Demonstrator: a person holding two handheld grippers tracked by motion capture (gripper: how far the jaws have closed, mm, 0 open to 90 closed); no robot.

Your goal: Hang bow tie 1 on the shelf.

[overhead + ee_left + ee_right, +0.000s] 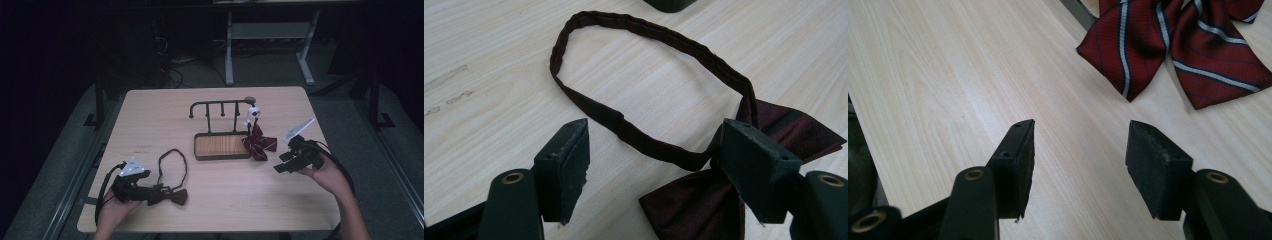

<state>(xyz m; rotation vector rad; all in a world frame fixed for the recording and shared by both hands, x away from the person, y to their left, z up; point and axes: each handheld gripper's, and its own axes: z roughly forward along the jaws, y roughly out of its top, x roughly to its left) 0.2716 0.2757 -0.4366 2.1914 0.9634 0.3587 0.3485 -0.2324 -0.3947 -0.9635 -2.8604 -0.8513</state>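
The dark maroon bow tie (704, 200) lies on the counter (220, 210) at about 7 o'clock, its strap loop (634, 75) spread out toward 12, and the left hand-held gripper (654, 170) stands with jaws wide apart over it, one pad touching the bow's knot, the other on bare wood. At about 3 o'clock the right hand-held gripper (1078, 165) has its jaws apart with nothing between them, near the red striped bow tie (1173, 45) but not touching. That striped bow lies against the right end of a dark tray (222, 146) with a hook rack (220, 107) behind it.
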